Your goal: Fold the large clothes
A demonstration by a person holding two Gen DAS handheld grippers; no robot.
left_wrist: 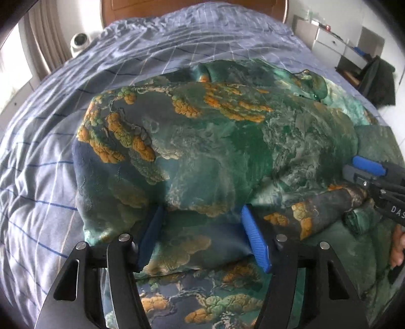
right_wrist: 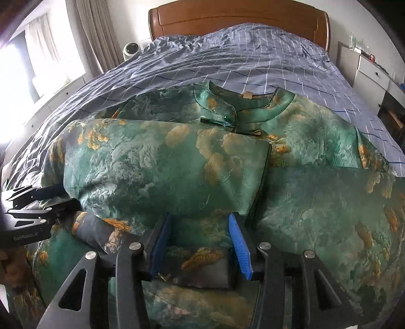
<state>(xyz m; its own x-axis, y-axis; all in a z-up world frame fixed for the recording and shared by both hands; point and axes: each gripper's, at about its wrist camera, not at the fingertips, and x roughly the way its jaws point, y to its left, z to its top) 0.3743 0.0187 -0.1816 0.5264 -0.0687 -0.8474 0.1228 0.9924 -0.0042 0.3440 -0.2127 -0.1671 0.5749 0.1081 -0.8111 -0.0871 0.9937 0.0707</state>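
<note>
Jaws on both my left gripper [left_wrist: 202,232] and right gripper [right_wrist: 200,243] gape wide around the folded hem of the green garment [right_wrist: 177,162], collar pointing away toward the headboard [right_wrist: 238,20], left nearer the roll.

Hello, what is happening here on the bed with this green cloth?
A person is folding a large green patterned garment spread on a blue checked bedcover. Each hand holds a hand-held gripper. The left hand-held gripper and the right hand-held gripper are both open, with fabric lying between their fingers near the lower edge. One side is already folded over; the collar lies at the far end.
</note>
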